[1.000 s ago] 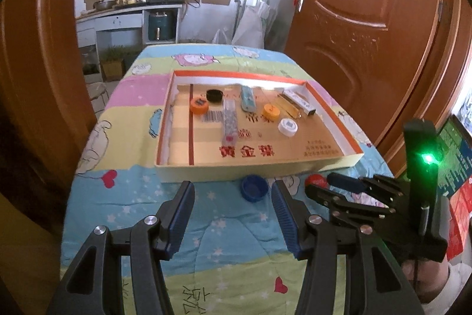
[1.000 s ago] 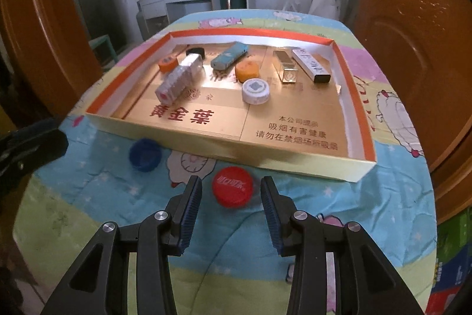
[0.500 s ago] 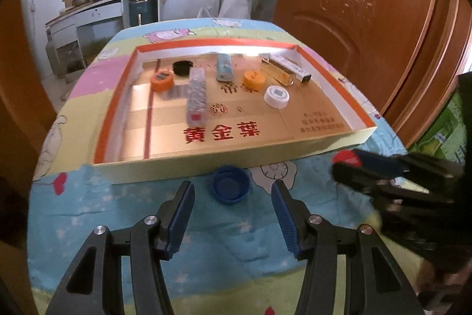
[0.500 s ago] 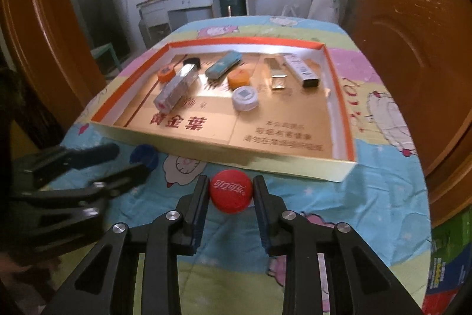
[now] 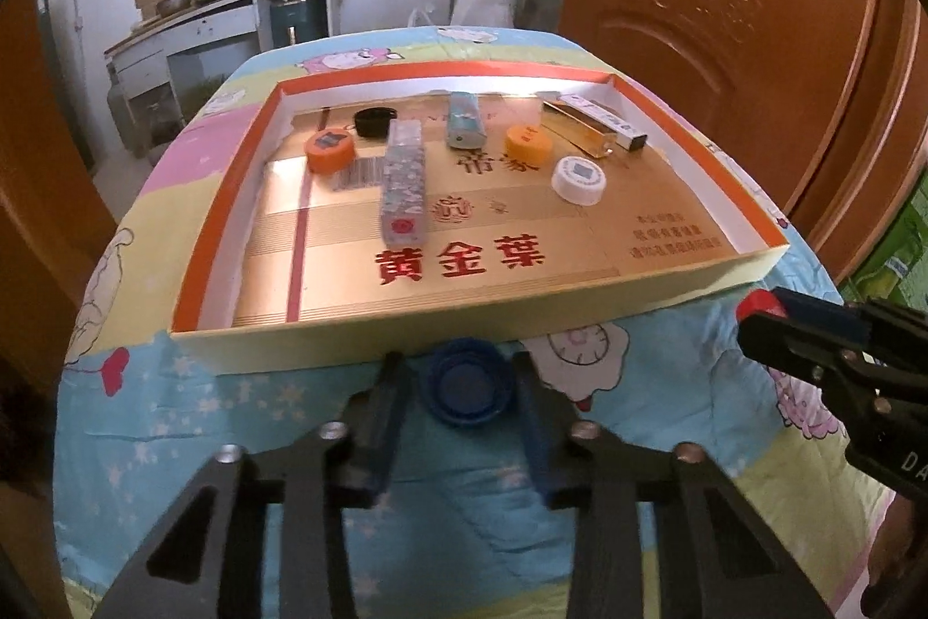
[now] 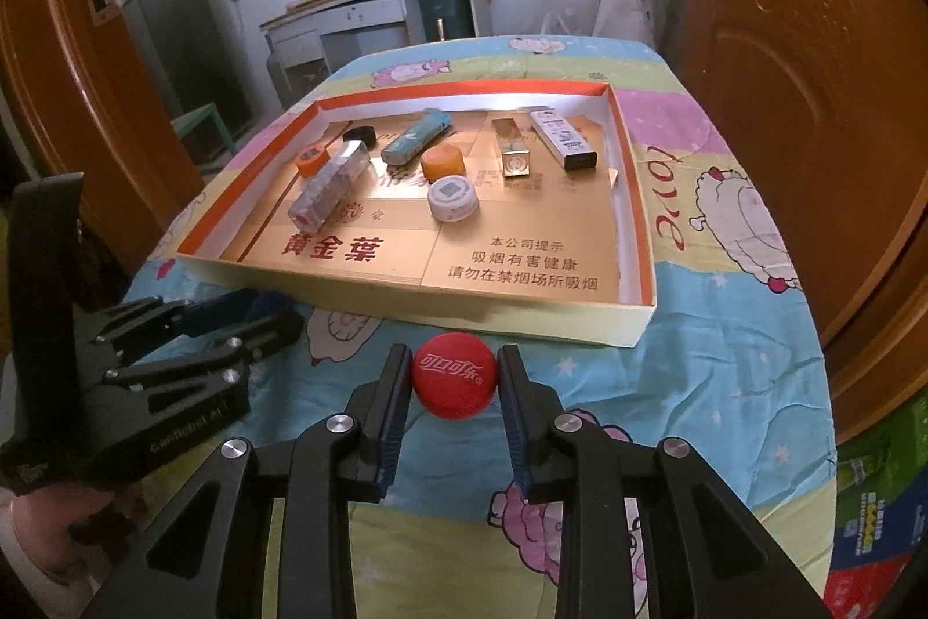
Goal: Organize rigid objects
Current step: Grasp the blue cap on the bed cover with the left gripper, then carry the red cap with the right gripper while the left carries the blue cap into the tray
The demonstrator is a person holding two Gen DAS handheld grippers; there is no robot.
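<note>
A blue bottle cap [image 5: 467, 387] lies open side up on the cartoon-print cloth, just in front of the shallow cardboard tray [image 5: 464, 329]. My left gripper [image 5: 458, 364] straddles it, its jaws closing with the pads against the cap's sides. To its right, my right gripper [image 6: 453, 355] is shut on a red bottle cap [image 6: 453, 375], held just above the cloth near the tray's front wall [image 6: 493, 317]. In the left wrist view the right gripper [image 5: 760, 311] shows at the right edge, with the red cap [image 5: 757, 300] at its tip.
Inside the tray lie two orange caps [image 5: 329, 149] [image 5: 528, 144], a black cap [image 5: 374, 121], a white cap [image 5: 579, 178], a clear patterned box [image 5: 403, 181], a teal lighter [image 5: 464, 127], a gold box [image 5: 577, 133] and a white box [image 5: 603, 120]. A brown door [image 5: 725, 10] stands at right.
My left gripper came down and forward over the blue cap and narrowed onto it. My right gripper shut on the red cap and lifted it slightly.
</note>
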